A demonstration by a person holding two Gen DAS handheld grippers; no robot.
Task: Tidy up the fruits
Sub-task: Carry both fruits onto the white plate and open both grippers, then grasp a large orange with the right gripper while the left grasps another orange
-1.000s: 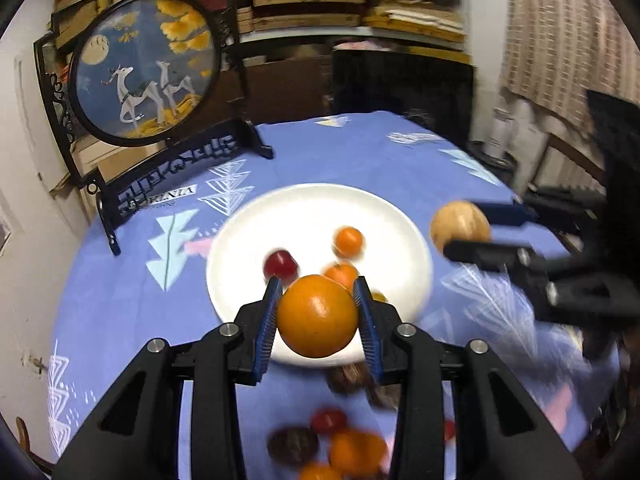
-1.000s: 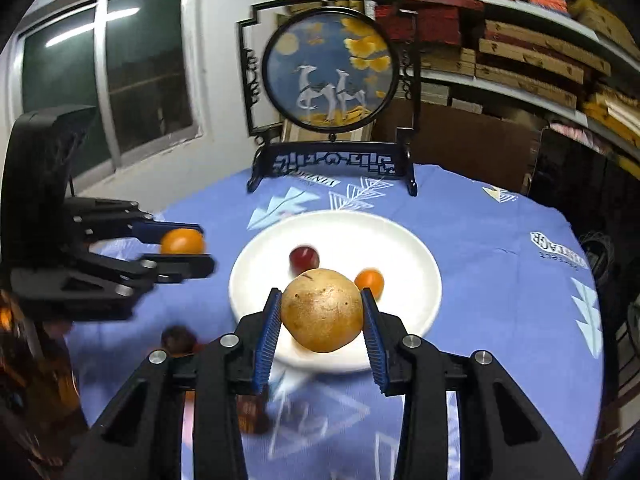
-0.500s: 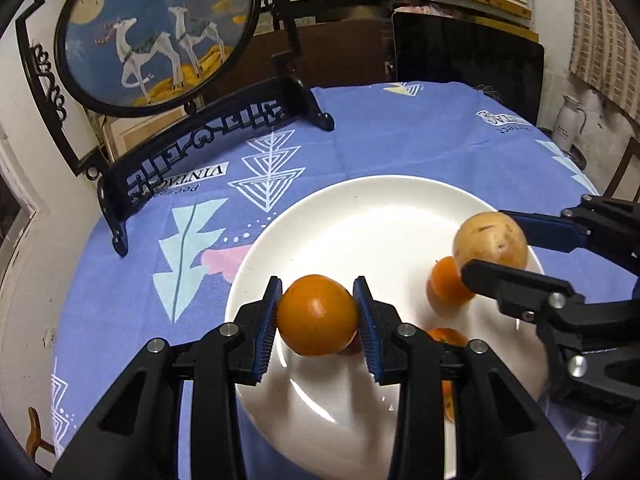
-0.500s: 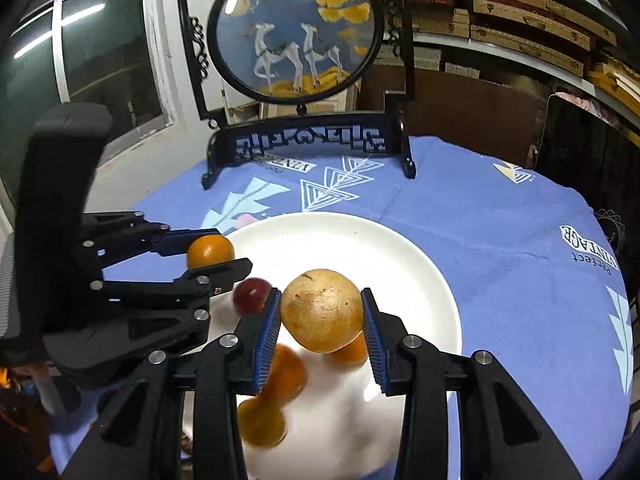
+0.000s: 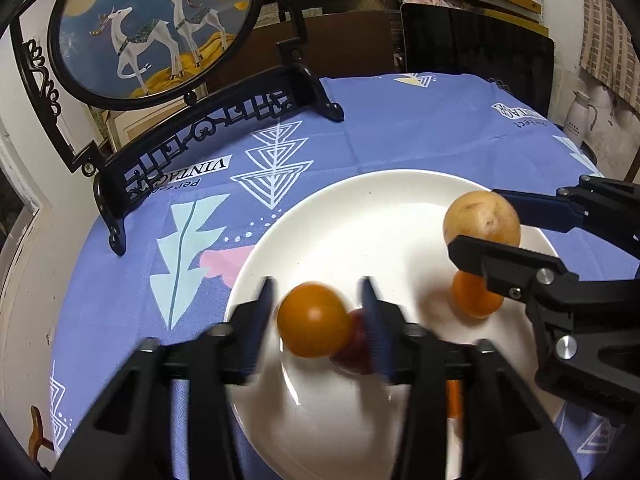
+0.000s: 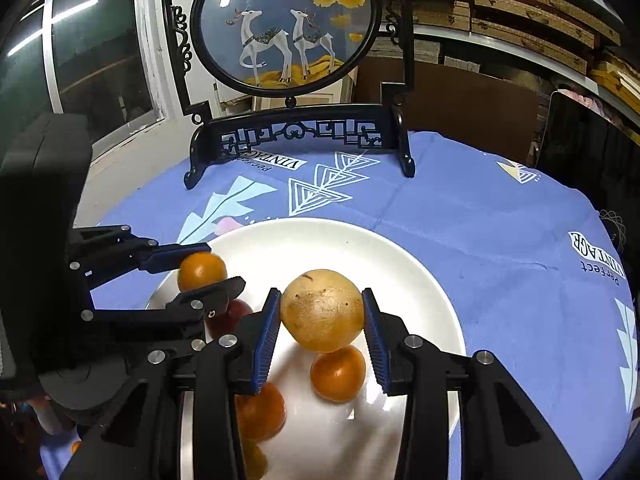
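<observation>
Over the white plate (image 5: 360, 236) (image 6: 320, 248), my left gripper (image 5: 317, 285) (image 6: 224, 264) is blurred and its jaws are opening. The big orange (image 5: 312, 320) (image 6: 200, 270) sits between them with a gap on each side. A dark red fruit (image 5: 356, 354) (image 6: 228, 316) lies just behind it. My right gripper (image 6: 320, 292) (image 5: 476, 220) still has both blue pads against a tan round fruit (image 6: 322, 310) (image 5: 482, 220). Its jaws are starting to open. The tan fruit hangs just above a small orange (image 6: 338, 372) (image 5: 476, 300) on the plate.
A round deer picture on a black carved stand (image 5: 156, 24) (image 6: 284, 20) stands on the blue cloth (image 5: 420, 128) behind the plate. Another small orange (image 6: 260, 412) lies at the plate's near side. A black screen (image 5: 476, 60) and a white jug (image 5: 578, 116) stand beyond the table.
Both grippers came forward and down over the plate with their fruit. The left jaws have spread away from the big orange. The right pads are still against the tan fruit.
</observation>
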